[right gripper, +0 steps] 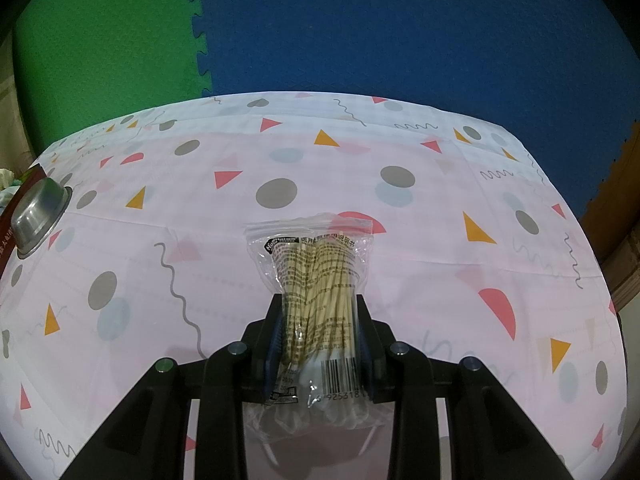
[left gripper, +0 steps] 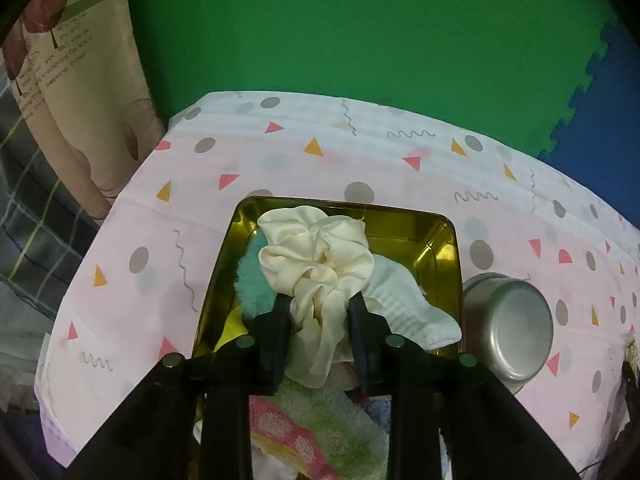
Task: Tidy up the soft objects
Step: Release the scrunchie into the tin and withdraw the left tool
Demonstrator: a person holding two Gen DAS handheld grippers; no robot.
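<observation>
Left wrist view: the left gripper [left gripper: 320,304] hangs over a gold tin tray [left gripper: 440,236] at the centre of the frame, its two black fingers [left gripper: 276,328] standing either side of a cream satin scrunchie [left gripper: 316,256]. The scrunchie's lower folds pass between the jaws; whether the pads press on the cloth or stand just clear of it cannot be told. The scrunchie lies heaped on top of the tray's other contents: a mint-green fluffy item [left gripper: 252,276] to its left and a white ribbed sock [left gripper: 404,300] to its right, draped over the tray's right side. At the bottom centre, beneath the gripper, lies a towel [left gripper: 312,432] in pink and pale green. An upturned steel bowl [left gripper: 508,328] leans just beside the tray's right wall. All rest on a pink tablecloth [left gripper: 280,160] printed with triangles, dots and squiggles. Green foam matting [left gripper: 340,32] fills the top of the frame, a blue mat [left gripper: 608,96] the upper right, a printed curtain [left gripper: 80,100] the upper left.

Right wrist view: the right gripper [right gripper: 320,320] is clamped on a clear zip bag of cotton swabs [right gripper: 316,276], at the lower centre of the frame. The bag's top end points toward the far side of the table; its barcoded end sits back between the fingers. The same patterned cloth spreads beneath, and the steel bowl shows at the left edge.
</observation>
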